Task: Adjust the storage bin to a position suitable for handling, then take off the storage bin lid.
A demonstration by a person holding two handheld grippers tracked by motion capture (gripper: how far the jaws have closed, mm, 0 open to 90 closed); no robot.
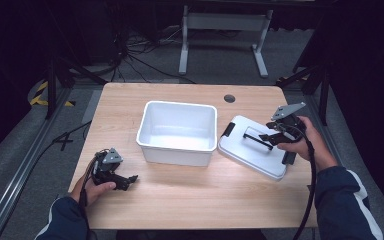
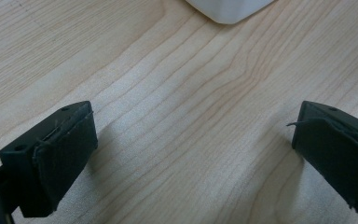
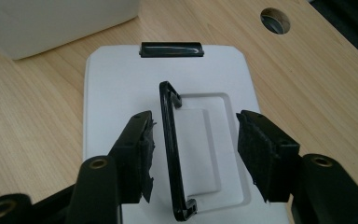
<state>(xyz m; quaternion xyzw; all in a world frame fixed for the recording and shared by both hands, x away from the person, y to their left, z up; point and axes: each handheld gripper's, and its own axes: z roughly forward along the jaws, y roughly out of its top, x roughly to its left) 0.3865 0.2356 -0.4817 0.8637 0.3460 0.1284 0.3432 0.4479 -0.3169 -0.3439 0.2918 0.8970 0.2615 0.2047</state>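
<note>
White plastic lid (image 3: 121, 121) lies flat on the bench (image 1: 180, 195) beside the tub (image 1: 177, 131): probably light, stiff, slick. Its raised black handle (image 3: 172, 154) is the hold; right claw (image 3: 193, 154) spread astride it, left claw (image 2: 191, 154) spread, idle.

High view: you look forward and down from above your side of the table (image 1: 190, 200), taking in its whole top and the floor beyond.
Left gripper view: you sit low and very near the wood, facing a corner of the tub (image 2: 228, 9).
Right gripper view: you look along the jaws, close over the lid (image 3: 121, 93), its handle (image 3: 172, 154) between them.
Shared: the high view holds the tub (image 1: 177, 127) and lid (image 1: 252, 150) too.
</note>
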